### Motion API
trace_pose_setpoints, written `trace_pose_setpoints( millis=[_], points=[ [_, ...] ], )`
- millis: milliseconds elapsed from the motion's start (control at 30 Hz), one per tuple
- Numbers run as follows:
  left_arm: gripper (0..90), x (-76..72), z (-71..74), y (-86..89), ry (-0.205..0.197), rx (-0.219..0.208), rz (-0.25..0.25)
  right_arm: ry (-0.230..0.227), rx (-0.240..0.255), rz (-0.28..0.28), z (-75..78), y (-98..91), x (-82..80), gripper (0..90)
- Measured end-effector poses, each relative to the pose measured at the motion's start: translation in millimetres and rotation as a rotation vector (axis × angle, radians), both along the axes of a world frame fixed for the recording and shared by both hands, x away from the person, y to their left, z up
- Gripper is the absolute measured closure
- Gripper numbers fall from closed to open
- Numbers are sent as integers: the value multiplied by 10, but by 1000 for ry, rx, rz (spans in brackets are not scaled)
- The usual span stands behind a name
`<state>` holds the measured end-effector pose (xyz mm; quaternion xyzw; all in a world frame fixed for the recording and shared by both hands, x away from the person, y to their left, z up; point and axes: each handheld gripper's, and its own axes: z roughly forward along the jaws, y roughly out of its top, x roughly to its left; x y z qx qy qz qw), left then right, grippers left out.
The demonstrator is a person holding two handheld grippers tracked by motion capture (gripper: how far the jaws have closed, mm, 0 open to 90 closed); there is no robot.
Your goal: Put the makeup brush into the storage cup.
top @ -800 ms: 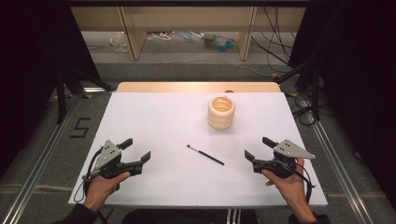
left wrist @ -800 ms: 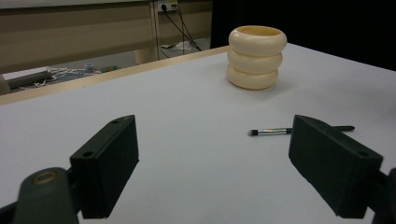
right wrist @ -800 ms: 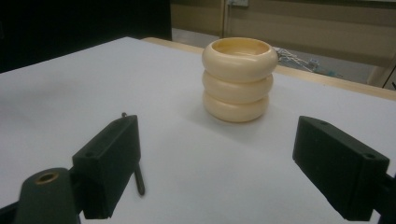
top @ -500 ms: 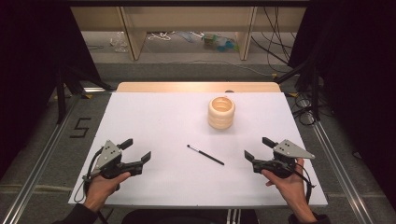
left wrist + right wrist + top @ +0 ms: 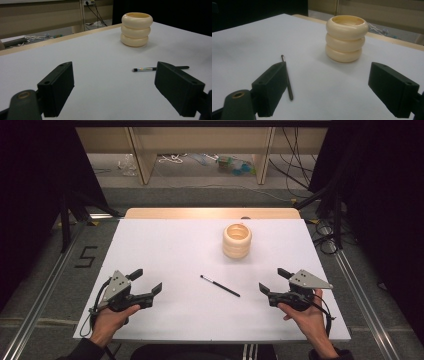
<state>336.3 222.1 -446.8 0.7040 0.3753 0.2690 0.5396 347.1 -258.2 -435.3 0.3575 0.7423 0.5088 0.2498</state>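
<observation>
A white table (image 5: pixel 165 245) with a pale wooden strip along its far edge carries two things. A cream holder (image 5: pixel 237 240), shaped like three stacked rings and open at the top, stands upright toward the far right of the middle. A thin black brush (image 5: pixel 220 286) lies flat and slantwise nearer the front, well apart from the holder, its lighter tip pointing left

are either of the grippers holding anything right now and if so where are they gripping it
Nothing is held. The left gripper and right gripper are both open over the table; the brush lies between them, untouched.
</observation>
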Motion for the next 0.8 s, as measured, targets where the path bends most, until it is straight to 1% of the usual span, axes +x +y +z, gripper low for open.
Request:
trace_pose_setpoints(
  millis=[33, 100, 133, 200, 233, 267, 300, 333, 367, 400, 433, 467, 500, 533, 600, 633, 667, 700, 733, 800],
  points=[
    [160, 0, 0, 0, 0, 0, 0, 6, -3, 2, 1, 4, 1, 165],
    [159, 0, -3, -3, 0, 2, -1, 0, -4, 0, -4, 14, 11, 165],
    [159, 3, -3, -4, -2, 7, -5, 5, 2, 14, -7, 31, 21, 165],
    [159, 2, -4, -6, -2, 7, -6, 14, -11, 20, 0, 38, 26, 165],
    [159, -1, -7, -12, 5, 7, -5, 21, -22, 19, 12, 40, 27, 165],
    [159, -1, -7, -12, 5, 7, -5, 21, -22, 19, 12, 40, 27, 165],
    [159, 0, -9, -14, 7, 7, -4, 38, -36, 32, 30, 58, 52, 160],
    [159, 0, -9, -14, 7, 7, -4, 38, -36, 32, 30, 58, 52, 160],
    [160, 0, -13, -19, 8, 7, -2, 62, -56, 41, 35, 84, 72, 161],
    [160, -1, -14, -20, 8, 8, -2, 71, -71, 57, 36, 97, 85, 162],
    [160, -1, -14, -20, 8, 8, -2, 71, -71, 57, 36, 97, 85, 162],
    [159, 2, -19, -21, 6, 16, -5, 95, -107, 70, 39, 132, 105, 163],
    [160, 2, -19, -21, 6, 16, -5, 95, -107, 70, 39, 132, 105, 163],
    [159, 0, -22, -23, 7, 17, -6, 118, -156, 95, 60, 184, 135, 167],
    [160, -1, -24, -26, 10, 17, -5, 130, -188, 116, 85, 228, 164, 174],
    [160, -1, -25, -28, 11, 15, -4, 138, -197, 125, 102, 255, 176, 193],
    [160, -1, -23, -27, 8, 19, -5, 137, -216, 139, 119, 276, 197, 213],
    [160, -1, -23, -27, 8, 19, -5, 137, -216, 139, 119, 276, 197, 213],
    [160, 1, -25, -31, 11, 16, -4, 153, -231, 155, 148, 325, 242, 217],
    [160, 3, -31, -33, 12, 18, -3, 166, -247, 159, 169, 354, 273, 214]
  ],
)
